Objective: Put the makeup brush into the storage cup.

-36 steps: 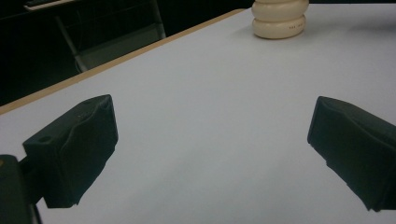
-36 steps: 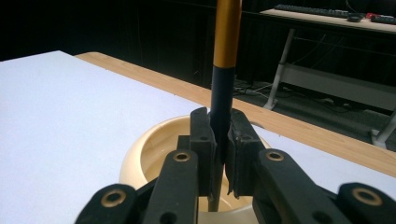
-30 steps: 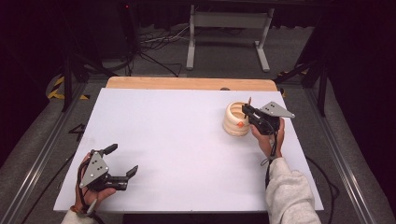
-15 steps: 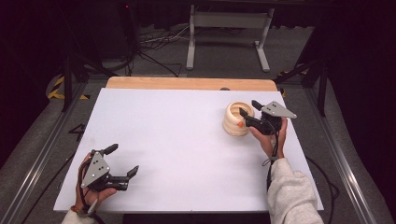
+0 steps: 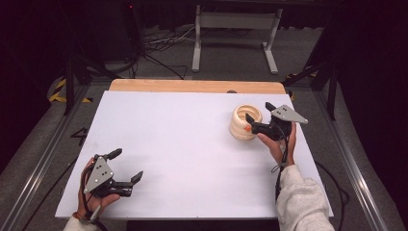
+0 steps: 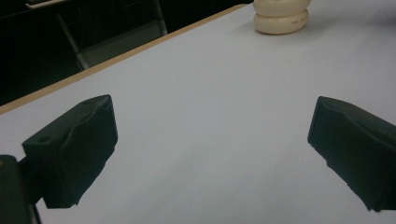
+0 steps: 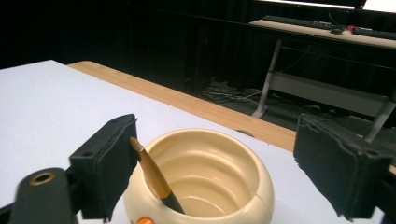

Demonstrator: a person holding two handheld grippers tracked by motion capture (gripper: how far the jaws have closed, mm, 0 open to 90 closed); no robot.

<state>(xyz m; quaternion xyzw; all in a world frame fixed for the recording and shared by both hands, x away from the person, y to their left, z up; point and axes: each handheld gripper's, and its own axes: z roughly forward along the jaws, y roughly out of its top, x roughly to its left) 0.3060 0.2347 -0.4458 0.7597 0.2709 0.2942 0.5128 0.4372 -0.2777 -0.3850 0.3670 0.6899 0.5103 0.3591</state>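
A cream ribbed pot stands on the right half of the white table top. A brown stick with a dark tip leans inside it, its upper end beside one pad of my right gripper. That gripper hovers at the pot's rim, and its jaws have just been opening; they stand wide apart, gripping nothing. My left gripper rests open at the near left corner over bare table, with the pot far ahead of it.
A wooden strip runs along the table's far edge. Beyond it stand a metal frame and loose cables on the floor. Rails run down both sides of the table.
The right gripper's jaws have spread from shut to wide apart at the pot, and the stick now rests in the pot. The left hand has stayed put.
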